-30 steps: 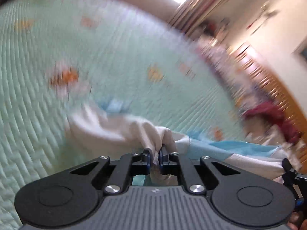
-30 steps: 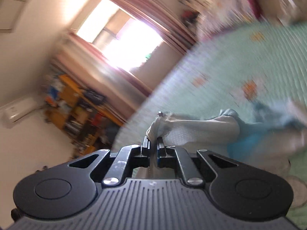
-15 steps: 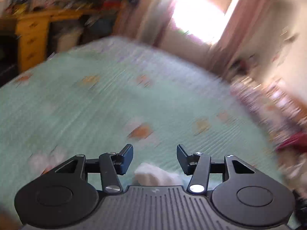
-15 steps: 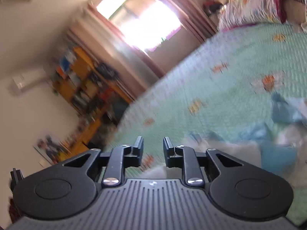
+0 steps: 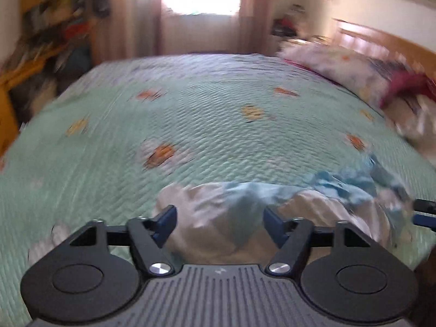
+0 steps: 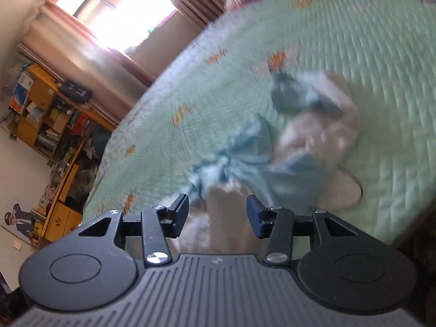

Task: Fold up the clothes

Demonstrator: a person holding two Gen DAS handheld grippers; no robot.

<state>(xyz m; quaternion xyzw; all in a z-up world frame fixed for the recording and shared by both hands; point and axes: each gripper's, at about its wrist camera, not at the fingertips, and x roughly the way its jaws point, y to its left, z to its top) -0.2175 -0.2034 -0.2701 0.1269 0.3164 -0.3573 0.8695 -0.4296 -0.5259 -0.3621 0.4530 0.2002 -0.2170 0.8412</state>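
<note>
- Your left gripper (image 5: 219, 224) stands with its jaws spread wide, nothing between them; the garment (image 5: 245, 212) lies just beyond and below the fingertips.
- Your right gripper (image 6: 217, 215) is likewise spread and empty, with a pale fold of the garment (image 6: 286, 147) showing through the gap.
- Garment position: bunched in a loose heap on the bedspread (image 5: 218, 125), near the bed's closer edge. No flat panel or straight crease is visible, so it does not lie folded now.
- Material: thin, limp cloth in pale cream and light blue, with a darker blue part at the far end in the right view. Which part is hem, sleeve or collar is not readable; both views are motion-blurred.
- Surface: mint-green quilt with a stitched ripple texture and orange printed motifs. Judged soft and yielding.
- Risk 1: if you close on the heap as it lies, you may pinch several layers at once, and the fold would lock in the crumples.
- Risk 2: a low pinch could catch the quilt with the cloth and drag it.
- Risk 3: the cloth sits near the bed edge; a pull toward you could slide it off.
- Risk 4: uneven grips would lift the piece skewed.
</note>
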